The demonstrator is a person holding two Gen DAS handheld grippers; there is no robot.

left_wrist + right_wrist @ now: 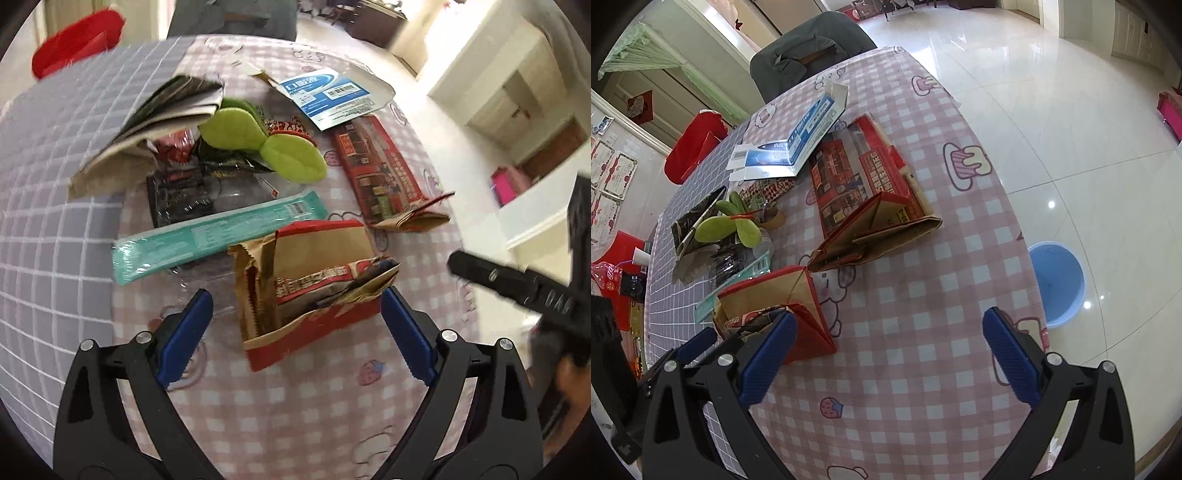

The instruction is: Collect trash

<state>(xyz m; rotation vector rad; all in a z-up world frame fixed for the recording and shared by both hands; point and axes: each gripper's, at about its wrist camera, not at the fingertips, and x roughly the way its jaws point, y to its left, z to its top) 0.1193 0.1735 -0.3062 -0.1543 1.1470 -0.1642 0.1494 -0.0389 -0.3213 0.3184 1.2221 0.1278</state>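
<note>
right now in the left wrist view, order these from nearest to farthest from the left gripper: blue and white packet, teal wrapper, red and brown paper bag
1. red and brown paper bag, lying between the open left gripper fingers
2. teal wrapper, beyond, to the left
3. blue and white packet, far side of the table

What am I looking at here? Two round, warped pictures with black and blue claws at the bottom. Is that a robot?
No robot: a person holds a two-finger gripper in each hand, and a wide-angle camera on each looks along its fingers. One picture comes from the left gripper, the other from the right gripper. Both are open and hold nothing. On the pink checked tablecloth lies trash: a red and brown paper bag between the left fingers, a teal wrapper, a blue and white packet and green leaf shapes. A blue bucket stands on the floor.
</note>
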